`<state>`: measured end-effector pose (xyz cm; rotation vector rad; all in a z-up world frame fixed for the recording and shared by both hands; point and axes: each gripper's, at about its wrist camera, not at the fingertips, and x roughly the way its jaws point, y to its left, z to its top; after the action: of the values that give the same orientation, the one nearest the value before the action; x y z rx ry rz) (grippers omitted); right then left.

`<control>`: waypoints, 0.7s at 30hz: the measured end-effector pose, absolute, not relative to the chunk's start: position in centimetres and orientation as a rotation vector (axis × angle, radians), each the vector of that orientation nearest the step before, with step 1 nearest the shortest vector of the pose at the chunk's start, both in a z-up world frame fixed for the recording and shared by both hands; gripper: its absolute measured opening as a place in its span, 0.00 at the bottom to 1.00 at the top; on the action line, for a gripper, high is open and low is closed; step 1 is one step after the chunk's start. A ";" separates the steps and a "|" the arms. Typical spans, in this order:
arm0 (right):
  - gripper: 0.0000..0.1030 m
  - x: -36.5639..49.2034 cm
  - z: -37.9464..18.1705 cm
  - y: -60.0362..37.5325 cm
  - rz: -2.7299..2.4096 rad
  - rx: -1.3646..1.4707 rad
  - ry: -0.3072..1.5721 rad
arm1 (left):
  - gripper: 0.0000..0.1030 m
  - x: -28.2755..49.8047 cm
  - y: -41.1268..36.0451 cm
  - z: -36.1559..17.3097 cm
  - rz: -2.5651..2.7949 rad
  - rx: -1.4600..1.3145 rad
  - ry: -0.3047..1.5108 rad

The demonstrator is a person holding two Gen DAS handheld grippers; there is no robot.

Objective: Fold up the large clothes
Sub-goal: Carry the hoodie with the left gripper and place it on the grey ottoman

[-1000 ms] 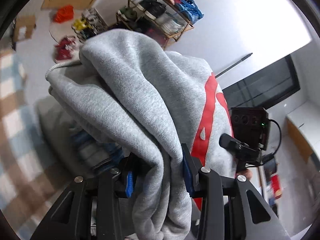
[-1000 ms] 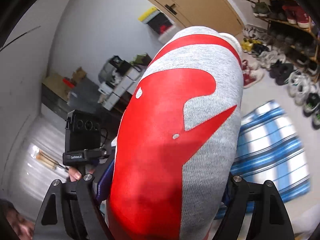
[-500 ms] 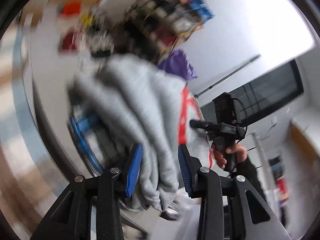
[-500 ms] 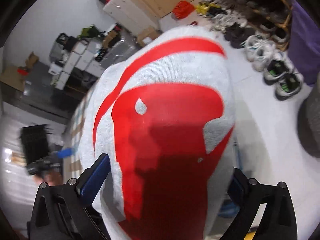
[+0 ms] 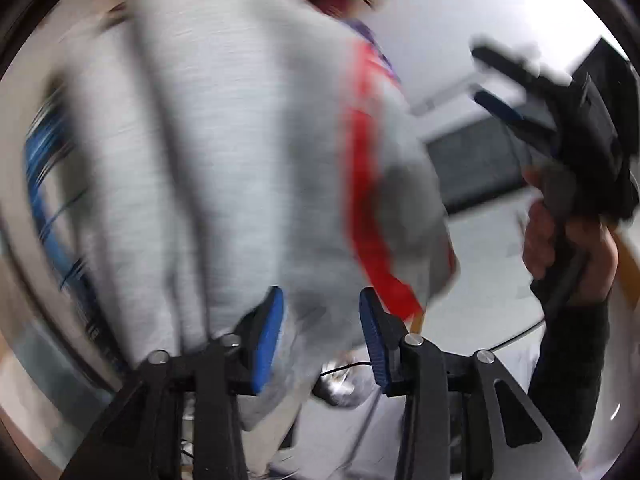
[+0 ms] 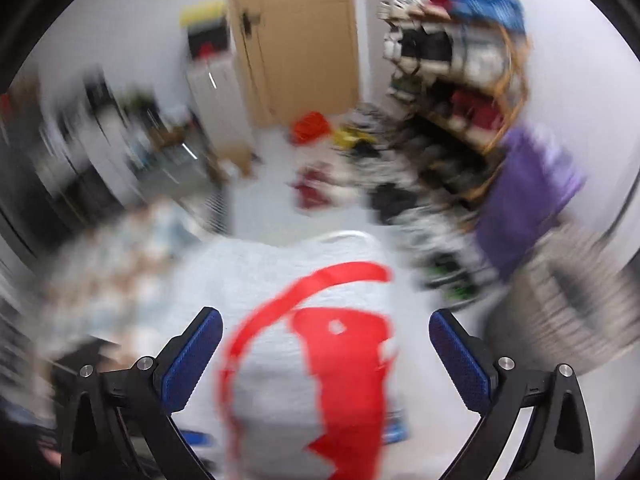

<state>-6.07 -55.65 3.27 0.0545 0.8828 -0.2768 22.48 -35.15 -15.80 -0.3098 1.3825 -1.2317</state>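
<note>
The grey sweatshirt (image 5: 224, 152) with a red print fills the left wrist view, blurred by motion. My left gripper (image 5: 320, 336) has its blue pads apart, with the cloth hanging between and past them; no pad presses it. In the right wrist view the sweatshirt (image 6: 320, 360) lies bunched below and ahead of my right gripper (image 6: 326, 344), whose jaws stand wide open around it without touching. The right gripper (image 5: 520, 92), held by a hand, also shows in the left wrist view at the upper right, jaws open.
A shoe rack (image 6: 460, 80) with several shoes stands at the right, a purple cloth (image 6: 528, 196) hangs beside it. A wooden door (image 6: 296, 40) is at the back. Shoes lie on the pale floor (image 6: 264, 208). A checked cloth (image 6: 120, 264) lies at the left.
Both grippers have opened and let go of the sweatshirt. The right gripper has pulled away and swung upward; the cloth has dropped lower in its view. Both views are blurred by fast motion.
</note>
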 end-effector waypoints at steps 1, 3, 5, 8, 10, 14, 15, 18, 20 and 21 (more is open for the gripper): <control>1.00 -4.9 2.8 -54.3 -0.298 -0.034 0.919 | 0.03 23.1 -34.1 -16.6 -1.211 -0.345 1.383; 1.00 -1.7 0.7 -51.5 -0.284 -0.169 1.000 | 0.00 23.9 -31.7 -17.8 -1.167 -0.387 1.374; 1.00 1.0 -1.3 -48.9 -0.258 -0.287 1.057 | 0.00 23.8 -30.7 -17.6 -1.170 -0.345 1.320; 1.00 4.4 -5.3 -47.2 -0.294 -0.407 1.122 | 0.00 23.4 -29.8 -17.3 -1.154 -0.291 1.252; 1.00 5.9 -7.8 -46.9 -0.300 -0.377 1.183 | 0.00 23.9 -29.1 -17.8 -1.139 -0.303 1.261; 1.00 5.9 -8.7 -46.9 -0.296 -0.349 1.164 | 0.00 24.5 -26.9 -17.6 -1.128 -0.255 1.233; 1.00 5.4 -8.2 -47.3 -0.288 -0.315 1.161 | 0.00 24.3 -26.8 -17.0 -1.121 -0.219 1.216; 1.00 2.5 -3.7 -48.2 -0.237 -0.162 1.049 | 0.04 22.5 -26.4 -14.0 -1.074 -0.093 1.123; 1.00 -1.0 0.3 -49.3 -0.211 0.032 0.897 | 0.28 21.4 -24.8 -11.6 -1.075 -0.046 1.026; 1.00 -2.2 1.7 -49.4 -0.194 0.097 0.852 | 0.35 20.8 -24.0 -10.6 -1.074 -0.041 0.977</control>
<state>-2.16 -49.42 1.65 0.0965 0.8517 -0.1942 20.82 -24.04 -10.58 -0.0405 0.9774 -1.0743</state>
